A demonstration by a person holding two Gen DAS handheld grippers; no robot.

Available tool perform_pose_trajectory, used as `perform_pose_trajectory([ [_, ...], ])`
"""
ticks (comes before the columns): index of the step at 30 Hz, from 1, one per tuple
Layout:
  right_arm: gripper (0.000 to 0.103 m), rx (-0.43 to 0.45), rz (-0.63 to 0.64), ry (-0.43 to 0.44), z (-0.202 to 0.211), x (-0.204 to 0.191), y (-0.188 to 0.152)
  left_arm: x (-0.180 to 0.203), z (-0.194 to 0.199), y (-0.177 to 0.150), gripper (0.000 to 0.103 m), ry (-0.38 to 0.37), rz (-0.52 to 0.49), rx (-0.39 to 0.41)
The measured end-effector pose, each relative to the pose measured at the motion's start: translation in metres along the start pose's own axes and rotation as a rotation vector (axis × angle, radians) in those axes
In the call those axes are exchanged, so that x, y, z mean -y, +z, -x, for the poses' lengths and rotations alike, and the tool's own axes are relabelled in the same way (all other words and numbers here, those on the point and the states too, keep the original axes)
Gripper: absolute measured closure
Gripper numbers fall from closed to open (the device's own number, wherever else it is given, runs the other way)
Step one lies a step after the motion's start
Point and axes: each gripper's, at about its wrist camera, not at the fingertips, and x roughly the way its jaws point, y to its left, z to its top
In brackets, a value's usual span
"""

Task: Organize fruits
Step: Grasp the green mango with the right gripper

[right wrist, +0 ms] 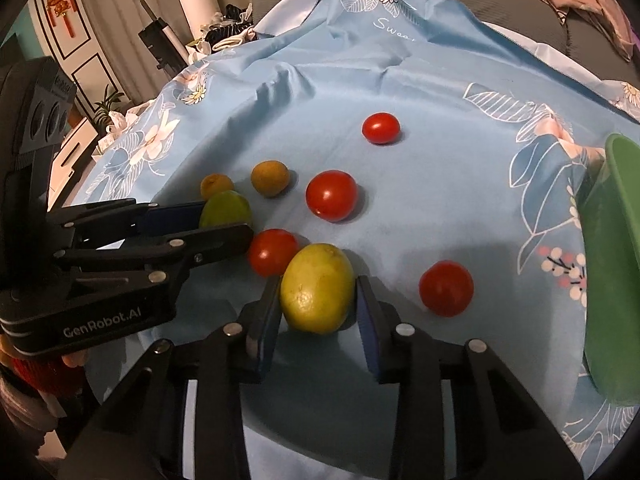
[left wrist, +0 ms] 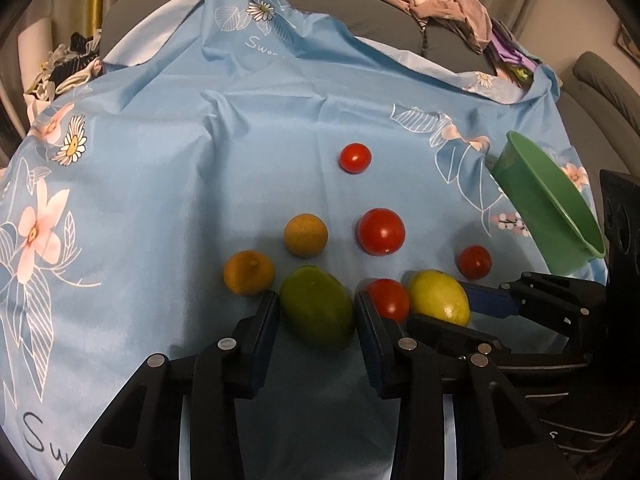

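Observation:
My left gripper (left wrist: 316, 306) is closed around a green mango (left wrist: 316, 306) that rests on the blue cloth (left wrist: 200, 200). My right gripper (right wrist: 318, 288) is closed around a yellow lemon (right wrist: 318, 288); the lemon also shows in the left wrist view (left wrist: 439, 297). Several red tomatoes lie around: a large one (left wrist: 381, 231), a far one (left wrist: 355, 158), one (left wrist: 389, 299) between mango and lemon, one (right wrist: 446, 288) right of the lemon. Two orange fruits (left wrist: 305, 235) (left wrist: 249, 272) lie left. A green bowl (left wrist: 548, 204) sits tilted at the right.
A pile of clothes (left wrist: 440, 4) lies at the back right on a dark cushion. More clutter (left wrist: 68, 64) sits at the back left. The left gripper's body (right wrist: 100, 264) reaches in from the left in the right wrist view, close beside the lemon.

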Motion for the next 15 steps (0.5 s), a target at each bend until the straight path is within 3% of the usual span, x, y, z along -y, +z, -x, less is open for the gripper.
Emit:
perform_pose_trajectory([
  [15, 0.067, 0.104, -0.030, -0.044, 0.053, 0.003, -0.011, 0.014, 0.039, -0.011, 0.064, -0.010, -0.026, 0.040],
])
